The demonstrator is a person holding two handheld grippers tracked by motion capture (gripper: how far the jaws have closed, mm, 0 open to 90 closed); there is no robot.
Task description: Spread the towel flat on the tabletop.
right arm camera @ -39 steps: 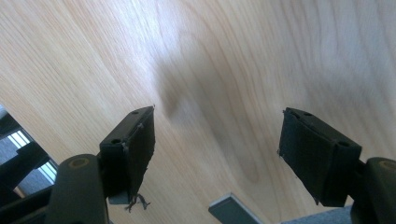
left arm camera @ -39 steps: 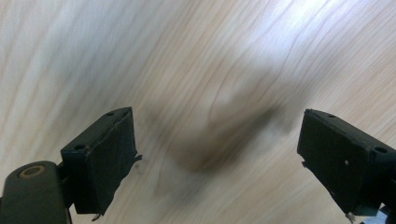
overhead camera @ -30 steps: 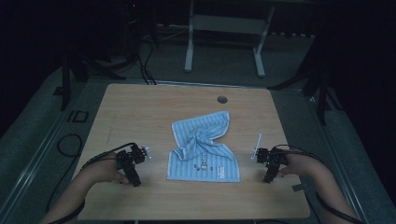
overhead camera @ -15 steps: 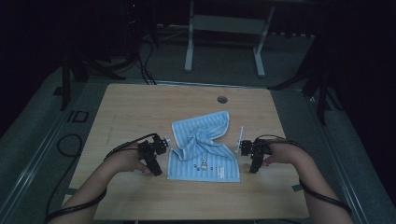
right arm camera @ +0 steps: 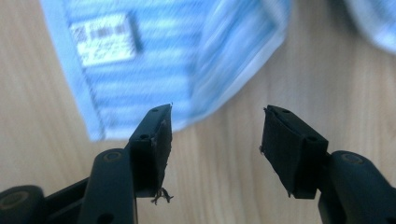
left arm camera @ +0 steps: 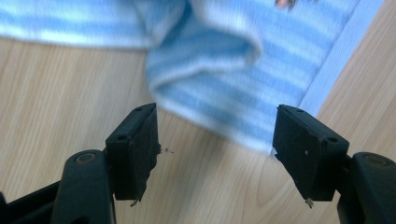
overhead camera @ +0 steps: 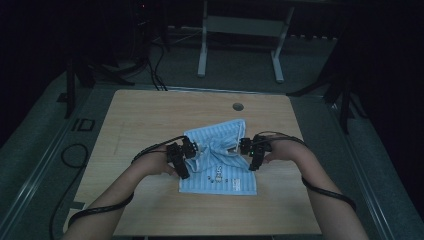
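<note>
At the near middle of the wooden table [overhead camera: 150, 115], a crumpled blue striped towel [overhead camera: 220, 165] lies between two hand-held tongs. Left gripper [overhead camera: 192, 151] and right gripper [overhead camera: 243, 146] flank its left and right edges, jaws apart, just closing, gripping nothing.

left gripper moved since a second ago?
Yes. The left gripper has moved inward along the table to the towel edge, its jaws closing, nothing between them.

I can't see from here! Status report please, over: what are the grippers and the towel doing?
Left gripper and right gripper open, jaws just closing, nothing pinched. Towel rumpled on table, one gripper each side. Nothing in the way.
</note>
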